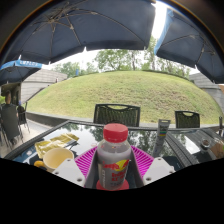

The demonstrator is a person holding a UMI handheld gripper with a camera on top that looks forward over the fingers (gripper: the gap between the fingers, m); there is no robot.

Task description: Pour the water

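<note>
The claw is closed on a clear water bottle with a red cap, its pink pads pressing both sides. The bottle stands upright over the near edge of the glass counter. A yellow cup sits near left, chairs beyond.

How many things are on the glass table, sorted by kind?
Bottle, red cap, between the tool fingers: 1
Yellow cup: 1
Dark upright tumbler: 1
Yellow tray: 1
Total: 4
</note>
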